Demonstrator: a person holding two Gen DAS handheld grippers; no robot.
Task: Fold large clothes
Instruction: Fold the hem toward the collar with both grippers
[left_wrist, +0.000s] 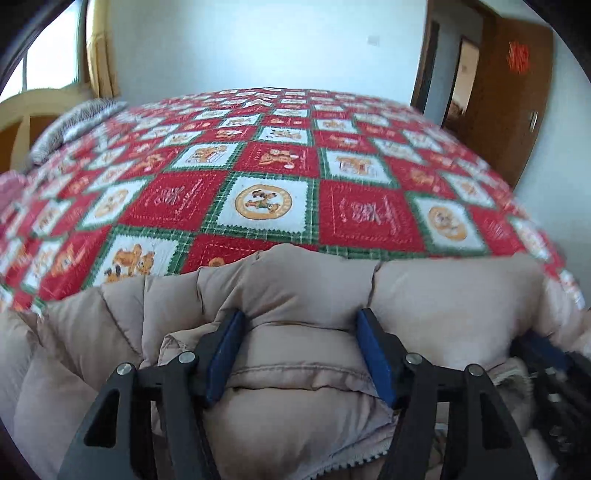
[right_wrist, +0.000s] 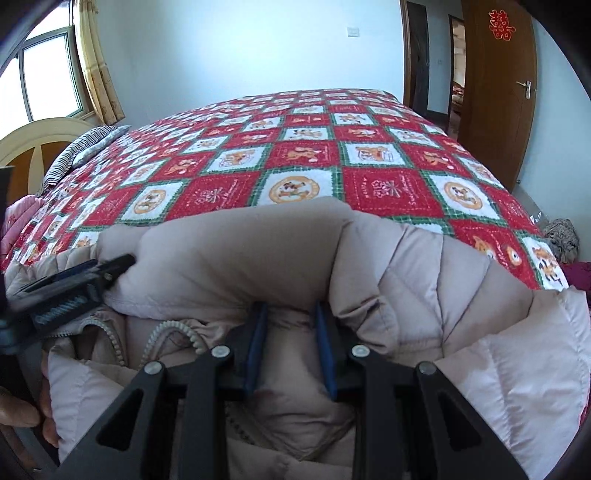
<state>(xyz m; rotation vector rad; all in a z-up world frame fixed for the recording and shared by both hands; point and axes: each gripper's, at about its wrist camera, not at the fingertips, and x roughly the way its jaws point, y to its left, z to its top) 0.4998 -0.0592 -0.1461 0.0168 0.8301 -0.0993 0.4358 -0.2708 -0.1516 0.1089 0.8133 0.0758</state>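
a puffy beige quilted down jacket (left_wrist: 303, 424) is clamped in bunched folds by the left gripper (left_wrist: 300, 325) and right gripper (right_wrist: 291, 314), fingers partly closed, above the red-and-white patchwork bed quilt (right_wrist: 295, 158).

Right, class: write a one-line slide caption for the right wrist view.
Right gripper pinches a fold of the beige puffer jacket over the red patchwork bedspread.
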